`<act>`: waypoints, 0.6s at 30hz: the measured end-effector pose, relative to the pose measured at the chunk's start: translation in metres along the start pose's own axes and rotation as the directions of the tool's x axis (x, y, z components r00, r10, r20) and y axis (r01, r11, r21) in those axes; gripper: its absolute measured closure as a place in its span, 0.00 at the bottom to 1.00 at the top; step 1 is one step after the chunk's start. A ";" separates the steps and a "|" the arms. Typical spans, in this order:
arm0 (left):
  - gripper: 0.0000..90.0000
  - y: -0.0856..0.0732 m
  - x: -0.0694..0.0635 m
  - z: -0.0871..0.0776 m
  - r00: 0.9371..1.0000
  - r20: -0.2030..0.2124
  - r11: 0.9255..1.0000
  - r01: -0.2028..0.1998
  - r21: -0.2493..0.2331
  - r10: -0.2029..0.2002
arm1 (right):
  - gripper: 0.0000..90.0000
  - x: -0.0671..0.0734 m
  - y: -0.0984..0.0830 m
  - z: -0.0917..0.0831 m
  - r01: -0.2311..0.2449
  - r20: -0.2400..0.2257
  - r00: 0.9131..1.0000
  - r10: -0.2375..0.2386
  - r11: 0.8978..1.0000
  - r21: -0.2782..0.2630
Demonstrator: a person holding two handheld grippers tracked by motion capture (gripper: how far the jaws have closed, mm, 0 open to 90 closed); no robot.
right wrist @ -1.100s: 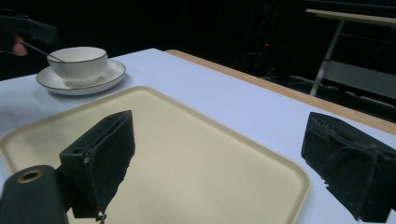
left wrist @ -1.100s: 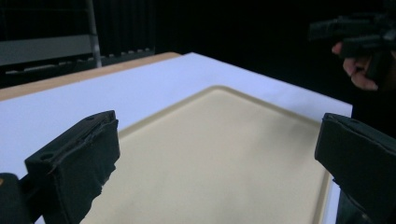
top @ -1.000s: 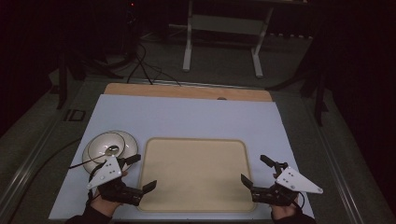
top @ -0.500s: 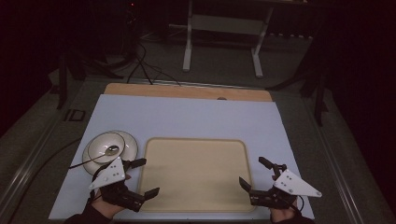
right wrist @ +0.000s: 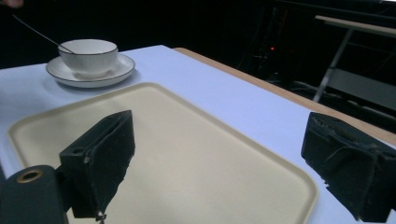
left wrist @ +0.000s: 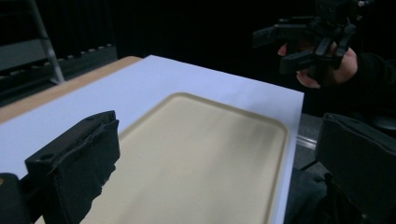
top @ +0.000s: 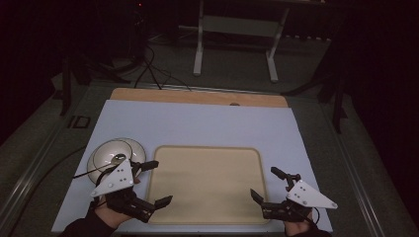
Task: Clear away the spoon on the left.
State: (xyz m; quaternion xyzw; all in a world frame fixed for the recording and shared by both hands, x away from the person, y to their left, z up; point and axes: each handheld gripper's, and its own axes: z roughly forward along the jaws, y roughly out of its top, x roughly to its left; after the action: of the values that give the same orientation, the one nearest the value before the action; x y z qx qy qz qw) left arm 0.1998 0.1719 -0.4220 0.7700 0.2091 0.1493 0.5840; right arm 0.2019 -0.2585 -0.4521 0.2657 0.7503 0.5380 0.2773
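While both grippers, left and right, hover jaws apart at the tray, the left could knock the nearby cup.

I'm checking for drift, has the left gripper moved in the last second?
Yes. The left gripper has slid back toward the person, along the tray's left edge and away from the saucer.
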 end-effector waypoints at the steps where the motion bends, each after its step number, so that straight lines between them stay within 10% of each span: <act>1: 0.01 0.002 0.001 -0.001 1.000 -0.003 1.000 -0.002 0.000 0.002 | 0.11 0.000 0.000 0.000 0.002 -0.002 1.000 -0.002 1.000 -0.001; 18: 0.02 0.031 0.033 -0.028 0.994 -0.113 0.999 -0.004 -0.046 -0.002 | 0.11 -0.001 0.003 -0.001 -0.013 0.013 1.000 0.013 1.000 -0.023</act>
State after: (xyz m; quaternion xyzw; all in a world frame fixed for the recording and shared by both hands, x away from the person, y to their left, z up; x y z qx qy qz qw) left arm 0.2199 0.2051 -0.3854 0.7468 0.2380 0.1978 0.5887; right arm 0.2019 -0.2595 -0.4489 0.2709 0.7406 0.5467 0.2815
